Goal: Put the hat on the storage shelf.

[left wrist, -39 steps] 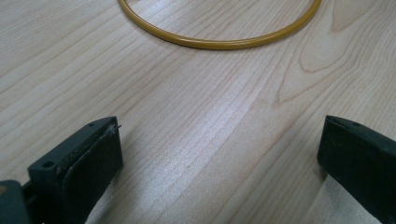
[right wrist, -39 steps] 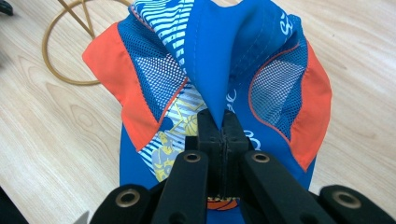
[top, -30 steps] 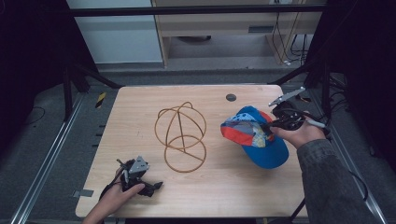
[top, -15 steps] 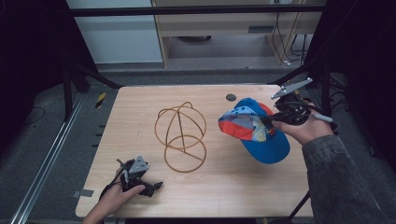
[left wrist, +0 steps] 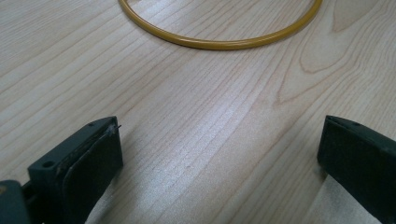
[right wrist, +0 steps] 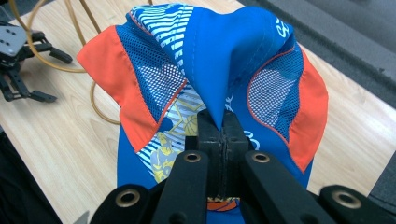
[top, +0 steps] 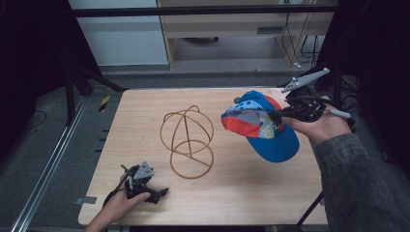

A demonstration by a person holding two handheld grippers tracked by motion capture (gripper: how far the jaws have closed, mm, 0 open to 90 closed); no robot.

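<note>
Right claw (right wrist: 218,122) is clamped tight on a pinch of the blue cap's (top: 263,126) fabric, holding it off the table (top: 241,193) at about 3 o'clock from the wire stand (top: 187,140). The cap's underside is hidden. Left claw (top: 145,189) rests wide open, empty, at 7 o'clock.

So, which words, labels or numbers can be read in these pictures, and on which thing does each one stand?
None can be read for sure.
Cap: white print at the upper right edge of the blue panel, cut off by a fold, unreadable.
Cap, beside the right claw: more white and yellow print, partly hidden, unreadable.
Wire stand, table and left claw: no text visible.
</note>
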